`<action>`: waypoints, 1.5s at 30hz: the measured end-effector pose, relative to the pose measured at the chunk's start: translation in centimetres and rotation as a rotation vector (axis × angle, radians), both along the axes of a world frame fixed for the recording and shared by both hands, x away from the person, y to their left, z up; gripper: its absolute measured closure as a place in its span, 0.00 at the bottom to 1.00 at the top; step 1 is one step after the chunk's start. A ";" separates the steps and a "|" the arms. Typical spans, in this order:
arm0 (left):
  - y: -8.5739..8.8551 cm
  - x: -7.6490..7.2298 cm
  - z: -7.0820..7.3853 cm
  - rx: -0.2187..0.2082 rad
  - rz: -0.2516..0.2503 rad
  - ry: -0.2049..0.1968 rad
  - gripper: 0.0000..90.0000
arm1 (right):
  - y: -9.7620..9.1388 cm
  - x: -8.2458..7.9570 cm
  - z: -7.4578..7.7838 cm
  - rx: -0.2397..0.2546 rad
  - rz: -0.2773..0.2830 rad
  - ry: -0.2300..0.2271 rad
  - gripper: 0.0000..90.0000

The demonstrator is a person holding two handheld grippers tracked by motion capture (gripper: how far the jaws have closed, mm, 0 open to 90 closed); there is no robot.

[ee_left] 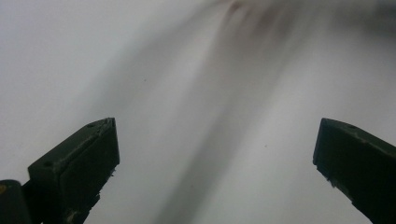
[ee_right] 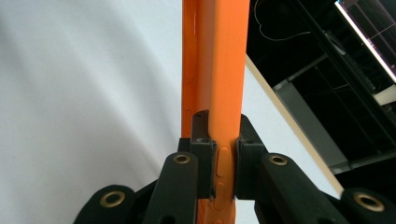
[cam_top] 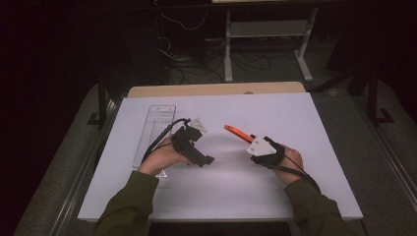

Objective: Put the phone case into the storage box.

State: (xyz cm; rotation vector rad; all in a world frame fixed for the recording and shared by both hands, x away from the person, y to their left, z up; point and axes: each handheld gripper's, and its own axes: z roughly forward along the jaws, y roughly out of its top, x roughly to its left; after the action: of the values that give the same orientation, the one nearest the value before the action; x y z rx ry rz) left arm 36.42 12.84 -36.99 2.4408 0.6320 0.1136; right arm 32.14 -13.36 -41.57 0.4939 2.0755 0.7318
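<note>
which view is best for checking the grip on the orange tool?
Right gripper view: the orange tool runs up the frame with both pads pressed on its sides, so the right gripper is shut on it. High view shows the tool small, sticking out from the right gripper over the white table. Left gripper view adds nothing on it.

A white table (cam_top: pixel 295 196) is filling the middle of the frame, its wooden edge (cam_top: pixel 216 89) showing along the top. Beyond it, at upper centre, a white stand (cam_top: pixel 268 29) and loose cables (cam_top: pixel 246 61) are sitting on grey floor (cam_top: pixel 373 147), and the upper corners are lying in darkness.
</note>
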 end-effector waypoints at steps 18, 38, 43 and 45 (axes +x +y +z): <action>0.1 0.0 0.0 -0.004 0.008 -0.008 0.00 | -0.5 0.7 0.3 0.219 -0.049 0.137 0.89; 0.1 0.1 0.2 -0.017 0.014 -0.011 0.00 | -1.4 1.5 0.6 0.418 -0.093 0.265 0.89; 0.1 0.1 0.2 -0.023 0.016 -0.016 0.00 | -1.6 1.5 0.6 0.486 -0.110 0.310 0.89; 0.1 0.1 0.2 -0.027 0.020 -0.019 0.00 | -1.7 1.6 0.6 0.502 -0.113 0.316 0.89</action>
State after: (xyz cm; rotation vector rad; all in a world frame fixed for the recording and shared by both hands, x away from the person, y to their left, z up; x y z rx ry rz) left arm 36.50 12.95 -36.80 2.4055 0.6460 0.1355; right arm 33.76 -15.05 -41.02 1.0550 2.1182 1.1746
